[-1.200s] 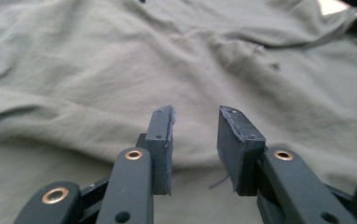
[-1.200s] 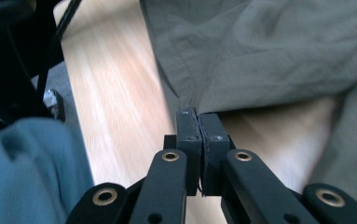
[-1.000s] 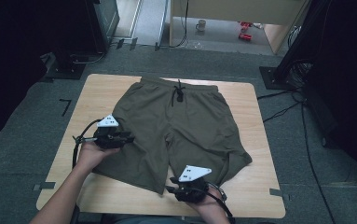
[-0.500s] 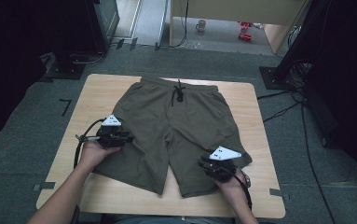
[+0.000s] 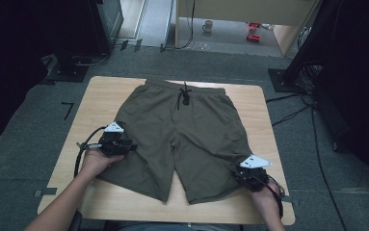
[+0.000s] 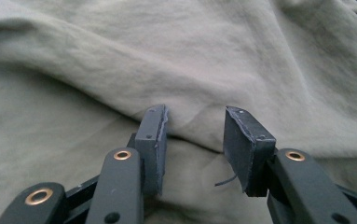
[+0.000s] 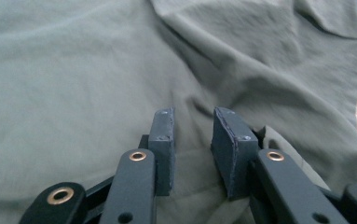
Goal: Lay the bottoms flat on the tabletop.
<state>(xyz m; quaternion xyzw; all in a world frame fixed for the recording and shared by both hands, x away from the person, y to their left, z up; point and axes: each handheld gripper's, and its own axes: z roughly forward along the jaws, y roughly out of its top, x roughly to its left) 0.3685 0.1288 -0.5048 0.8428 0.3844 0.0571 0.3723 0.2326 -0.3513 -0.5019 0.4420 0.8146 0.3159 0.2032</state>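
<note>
Both your left gripper [image 5: 126,146] and right gripper [image 5: 240,174] sit with jaws apart over the olive shorts [image 5: 182,139], so closing shallow could pinch only the top layer.

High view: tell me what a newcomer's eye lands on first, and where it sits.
The olive shorts draw the eye first, spread flat across the middle of the wooden table, waistband and black drawstring at the far side. Next come the left gripper at one leg's outer edge and the right gripper at the other's hem, both with jaws apart over cloth.
</note>
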